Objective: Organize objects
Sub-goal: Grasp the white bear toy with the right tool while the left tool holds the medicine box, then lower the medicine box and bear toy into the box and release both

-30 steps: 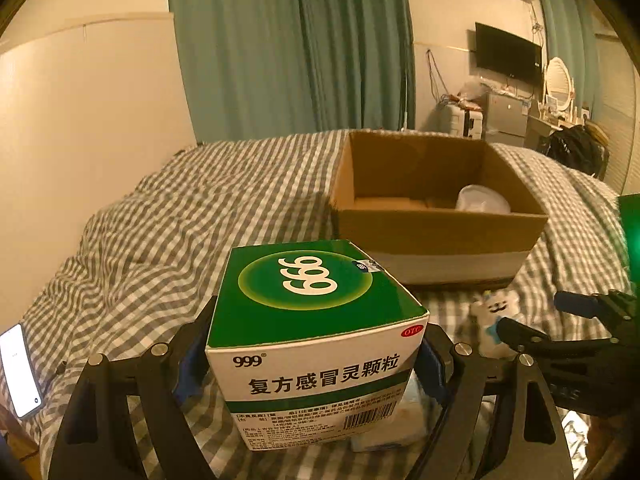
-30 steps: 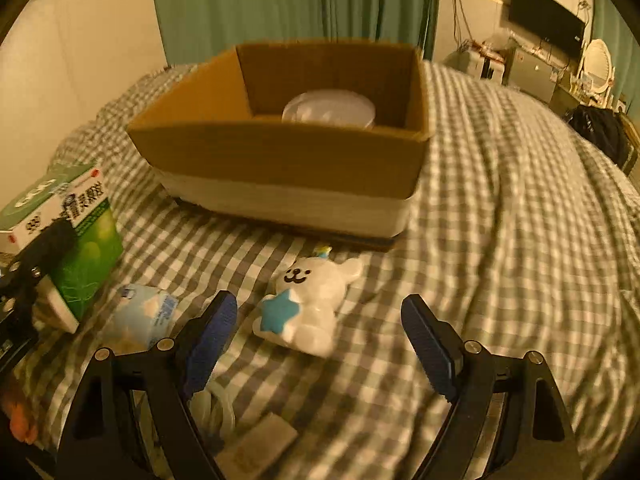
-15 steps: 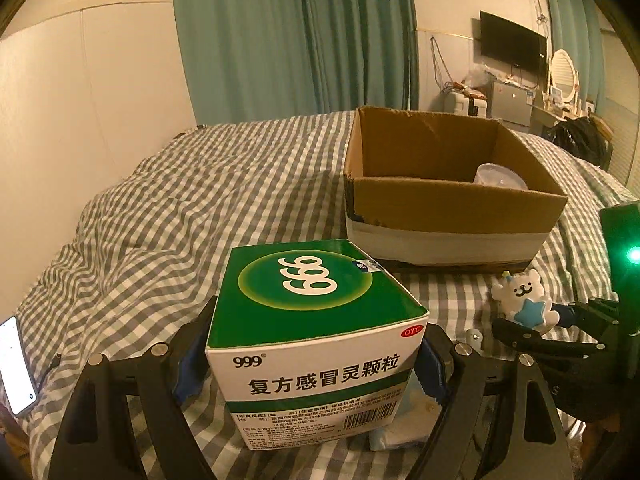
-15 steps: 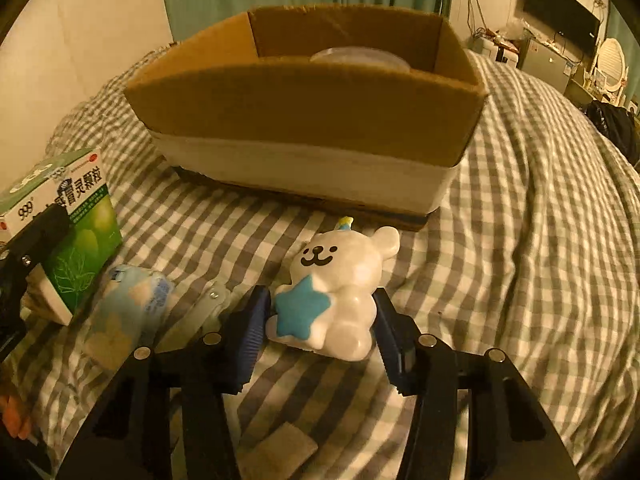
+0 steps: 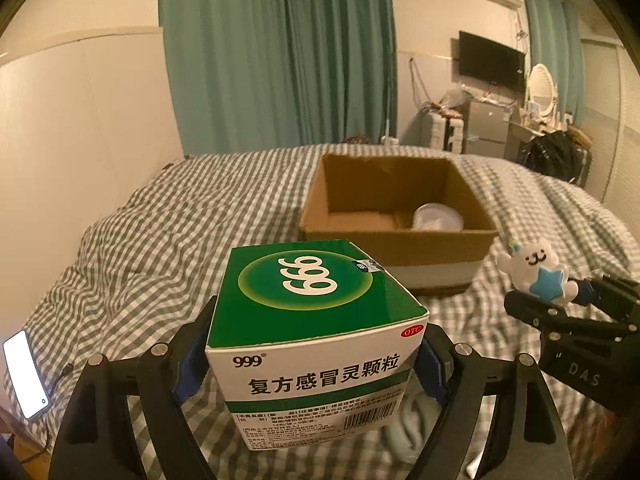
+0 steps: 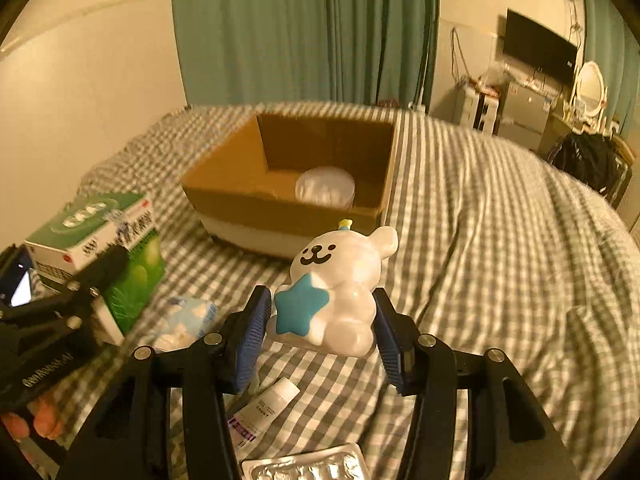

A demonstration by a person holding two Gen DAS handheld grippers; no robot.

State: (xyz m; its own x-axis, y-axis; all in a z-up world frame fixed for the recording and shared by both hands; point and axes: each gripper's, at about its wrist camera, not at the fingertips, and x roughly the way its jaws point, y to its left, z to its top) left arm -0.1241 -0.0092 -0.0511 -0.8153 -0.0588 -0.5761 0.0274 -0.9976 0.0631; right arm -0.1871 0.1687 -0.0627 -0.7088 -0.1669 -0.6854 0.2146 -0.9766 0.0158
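At the far left edge of the bed (image 5: 168,240), in the left wrist view, a phone (image 5: 25,376) lay with its screen lit; the checked cover ran rightward under everything. The left gripper (image 5: 310,354) was clenched on the green-and-white medicine box (image 5: 316,340), its blue pads pressed to both side faces and the box lifted clear of the cover; in the right wrist view that same box (image 6: 96,240) showed at the left, with fingertips (image 6: 40,424) of the person's hand below it. Just right of it on the cover lay a pale blue tissue pack (image 6: 186,320); nearer the camera lay a white tube (image 6: 264,408) and a foil blister sheet (image 6: 308,468). Next came the right gripper (image 6: 320,332), grasping the white bear toy (image 6: 340,288) with a blue star on its front, one pad against each flank; the toy was upright, raised above the cover, in front of the cardboard box (image 6: 256,196). That box stood open on the bed beyond both grippers; a whitish round container (image 6: 325,188) rested inside near its right wall. Green curtains (image 6: 304,32) hung behind; at the far right stood a wall television (image 6: 540,52) and a dark bag (image 6: 592,160).
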